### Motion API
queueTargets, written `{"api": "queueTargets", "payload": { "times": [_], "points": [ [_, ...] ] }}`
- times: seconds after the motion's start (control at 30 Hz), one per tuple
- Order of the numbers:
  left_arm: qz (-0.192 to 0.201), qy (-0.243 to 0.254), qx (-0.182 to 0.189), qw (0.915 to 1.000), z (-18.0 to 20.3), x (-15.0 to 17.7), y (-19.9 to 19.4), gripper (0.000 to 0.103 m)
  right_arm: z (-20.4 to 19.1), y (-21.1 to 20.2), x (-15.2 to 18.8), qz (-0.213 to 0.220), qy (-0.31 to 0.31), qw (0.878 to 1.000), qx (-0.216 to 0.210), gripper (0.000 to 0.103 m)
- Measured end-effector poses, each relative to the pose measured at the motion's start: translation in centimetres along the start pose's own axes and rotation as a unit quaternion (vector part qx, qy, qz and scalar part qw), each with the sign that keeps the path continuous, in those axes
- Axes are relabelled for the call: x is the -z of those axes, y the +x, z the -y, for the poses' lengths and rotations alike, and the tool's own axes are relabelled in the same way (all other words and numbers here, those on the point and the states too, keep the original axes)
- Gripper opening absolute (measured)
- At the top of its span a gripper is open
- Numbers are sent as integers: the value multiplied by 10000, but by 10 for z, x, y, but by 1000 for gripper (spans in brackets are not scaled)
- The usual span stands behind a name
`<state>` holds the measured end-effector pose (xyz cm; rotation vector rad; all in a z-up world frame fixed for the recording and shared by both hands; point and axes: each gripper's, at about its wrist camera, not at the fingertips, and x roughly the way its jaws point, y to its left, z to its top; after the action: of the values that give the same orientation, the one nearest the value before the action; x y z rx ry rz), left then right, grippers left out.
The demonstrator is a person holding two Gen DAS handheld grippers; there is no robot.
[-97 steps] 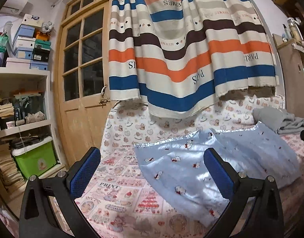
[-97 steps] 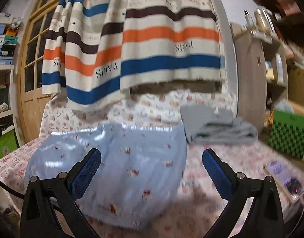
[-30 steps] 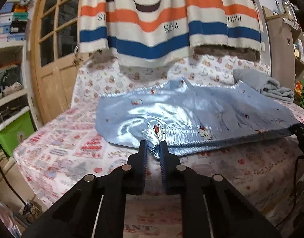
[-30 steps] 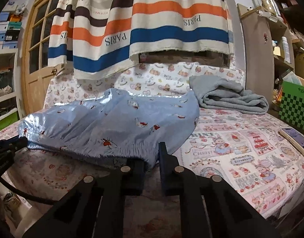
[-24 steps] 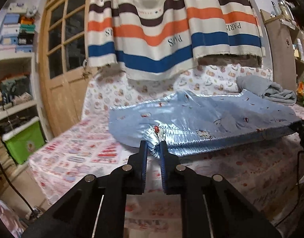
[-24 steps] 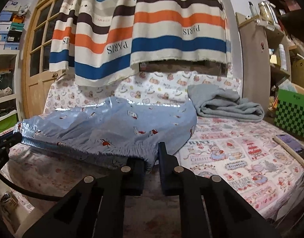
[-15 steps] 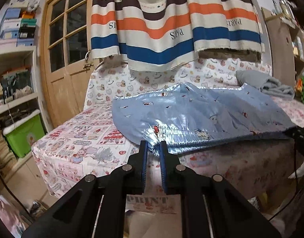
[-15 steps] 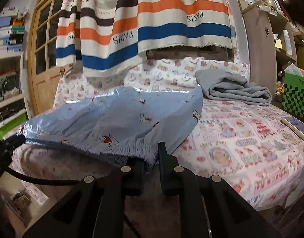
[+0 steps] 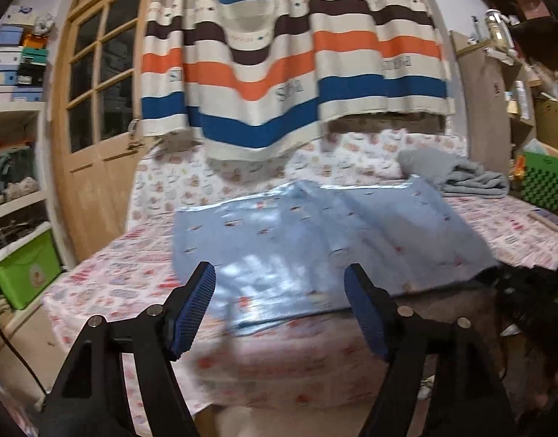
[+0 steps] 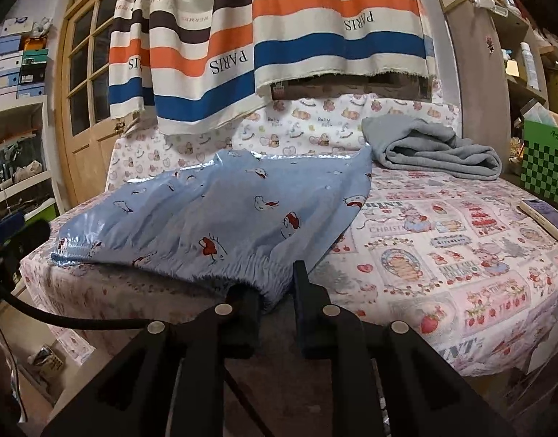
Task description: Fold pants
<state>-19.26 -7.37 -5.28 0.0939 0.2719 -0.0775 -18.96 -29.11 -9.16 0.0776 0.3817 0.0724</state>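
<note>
- Left wrist view: the left gripper (image 9: 279,307) is seen with its blue-padded fingers (image 9: 193,311) spread wide, and nothing is held between them.
- Left wrist view: the light blue pants (image 9: 315,233) are found spread flat on the patterned bed (image 9: 107,284), directly ahead of and beyond the fingertips; the near edge of the cloth is seen in the gap between the pads. This picture is blurred, so contact with the cloth cannot be confirmed.
- Left wrist view: a grey folded garment (image 9: 457,174) is noted at the far right of the bed, just beside the pants' far corner.
- Right wrist view: the right gripper (image 10: 275,287) is seen closed down on the gathered elastic waistband of the pants (image 10: 220,215), at the near edge of the bed (image 10: 443,255).
- Right wrist view: the cloth is seen running from that pinch away to the left and towards the headboard; its waistband edge lies along the bed's near side.
- Judgement: the waistband's long axis is taken to run left to right between the two tools. The free left end lies nearer the left gripper, so the next grasp is judged to fall to that side.
- Judgement: folding proper is considered not yet begun.
</note>
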Motion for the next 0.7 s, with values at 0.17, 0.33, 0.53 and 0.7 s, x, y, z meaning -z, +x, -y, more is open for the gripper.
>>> {"api": "queueTargets", "payload": {
  "times": [0.17,0.33,0.53,0.7],
  "points": [
    [208,-16,475,9987,26,-15,3,64,-1,-6,-8,139,-60,9998,-88,15],
    [139,58,909,9957,46,-22,12,56,8,-8,-4,3,33,9998,-204,20],
    [-336,25,2118,9767,64,-19,22,24,22,-20,3,64,73,9987,-502,20],
    [-264,355,2215,9742,86,-16,19,24,33,-35,-1,235,-112,9970,-734,21]
  ]
}}
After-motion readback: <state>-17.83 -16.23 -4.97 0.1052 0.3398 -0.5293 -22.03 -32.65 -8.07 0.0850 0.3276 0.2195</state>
